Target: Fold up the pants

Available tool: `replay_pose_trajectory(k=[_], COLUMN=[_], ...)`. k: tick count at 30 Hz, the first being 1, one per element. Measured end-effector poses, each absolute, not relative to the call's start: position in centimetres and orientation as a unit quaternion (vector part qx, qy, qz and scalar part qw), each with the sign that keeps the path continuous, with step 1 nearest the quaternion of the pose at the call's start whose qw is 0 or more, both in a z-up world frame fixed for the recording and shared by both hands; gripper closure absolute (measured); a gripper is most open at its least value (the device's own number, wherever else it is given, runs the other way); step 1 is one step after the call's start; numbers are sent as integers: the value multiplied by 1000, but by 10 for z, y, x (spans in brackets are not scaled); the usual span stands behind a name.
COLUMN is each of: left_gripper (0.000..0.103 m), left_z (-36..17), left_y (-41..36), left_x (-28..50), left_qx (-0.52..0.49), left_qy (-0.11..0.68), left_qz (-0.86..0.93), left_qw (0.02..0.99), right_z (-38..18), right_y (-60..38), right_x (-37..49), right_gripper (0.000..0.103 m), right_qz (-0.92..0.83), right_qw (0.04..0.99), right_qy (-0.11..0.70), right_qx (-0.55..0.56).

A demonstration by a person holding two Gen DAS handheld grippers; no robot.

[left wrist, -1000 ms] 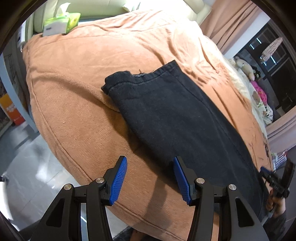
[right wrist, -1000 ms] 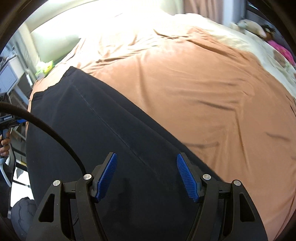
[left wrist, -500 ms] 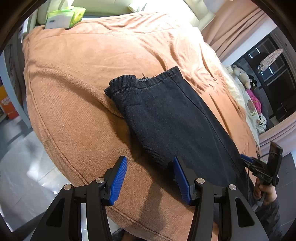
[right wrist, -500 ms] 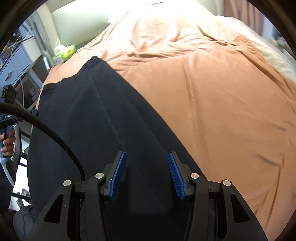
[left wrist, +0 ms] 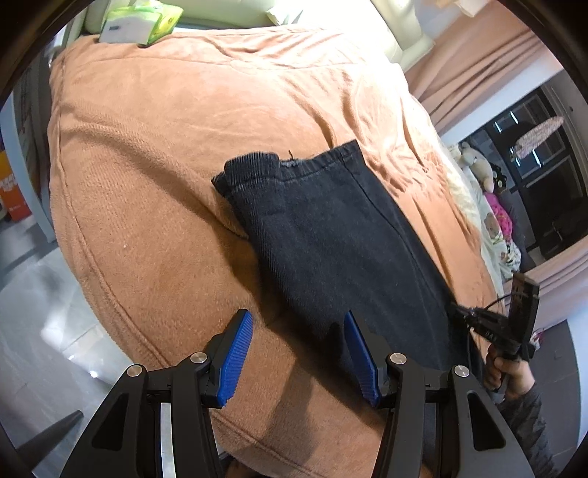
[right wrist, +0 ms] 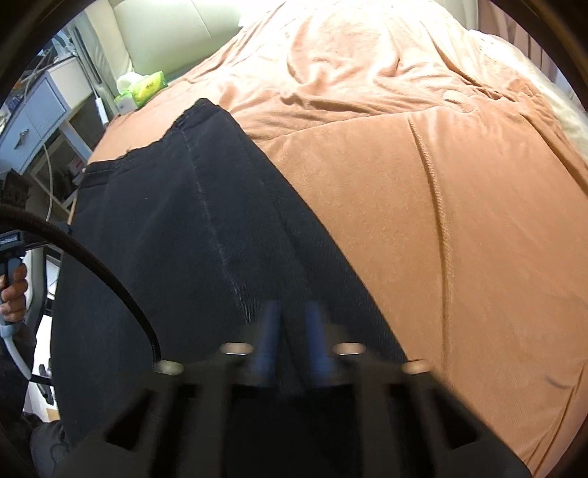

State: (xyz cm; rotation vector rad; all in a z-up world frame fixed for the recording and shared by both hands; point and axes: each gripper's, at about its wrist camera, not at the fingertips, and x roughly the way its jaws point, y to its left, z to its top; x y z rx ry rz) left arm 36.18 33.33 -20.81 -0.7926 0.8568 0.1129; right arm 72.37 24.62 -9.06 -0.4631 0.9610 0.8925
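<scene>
The black pants lie flat on an orange blanket, one end rolled over at the top left; they also show in the right wrist view. My left gripper is open, hovering above the blanket by the pants' near edge. My right gripper is blurred, its blue pads close together over the near end of the pants. It also appears at the far right of the left wrist view, at the pants' other end.
A green tissue pack lies at the head of the bed, also seen in the right wrist view. Stuffed toys sit at the right. A blue-white drawer unit stands left of the bed. The floor lies below the bed edge.
My right gripper's jaws have closed from wide open to nearly together over the pants' end. My left gripper has stayed open, shifting slightly along the pants' edge.
</scene>
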Motion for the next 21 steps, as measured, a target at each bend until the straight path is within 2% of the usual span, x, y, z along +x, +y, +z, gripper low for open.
replay_pose_trajectory(k=[8, 15, 20, 21], left_gripper=[49, 49, 49, 54], left_z=[-208, -215, -217, -216], left_y=[340, 350, 366, 367], left_x=[366, 364, 372, 374], left_qx=[-387, -410, -427, -427], left_qy=[394, 389, 384, 384], left_qz=[69, 67, 74, 76], left_qw=[831, 822, 815, 815], right_z=[-68, -105, -96, -93], right_y=[248, 263, 250, 245], right_x=[717, 736, 734, 730], right_gripper=[103, 103, 100, 100], right_qz=[380, 348, 351, 355], right_qw=[796, 789, 793, 791], right_qy=[410, 448, 458, 460], right_qx=[-232, -238, -196, -194])
